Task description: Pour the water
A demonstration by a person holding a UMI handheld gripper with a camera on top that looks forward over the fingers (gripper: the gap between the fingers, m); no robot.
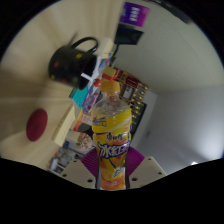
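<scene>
A pale tabletop lay cluttered beneath the bottle — held upright, clamped in the gripper — with a black kettle beyond it. Tilting hastily could slip it, spilling liquid.

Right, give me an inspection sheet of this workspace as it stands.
Surface: pale table, mostly bare near the dark kettle.
Job's things: yellow bottle with orange cap, upright, between the gripper's jaws; dark kettle with handle stands beyond it.
Clutter: red round object beside the bottle; colourful packets behind it.
Grippers: jaws at either side of the bottle's lower part; whether they press on it cannot be told.
Cables: nothing seen.
Surroundings: purple box on a stand farther back.
</scene>
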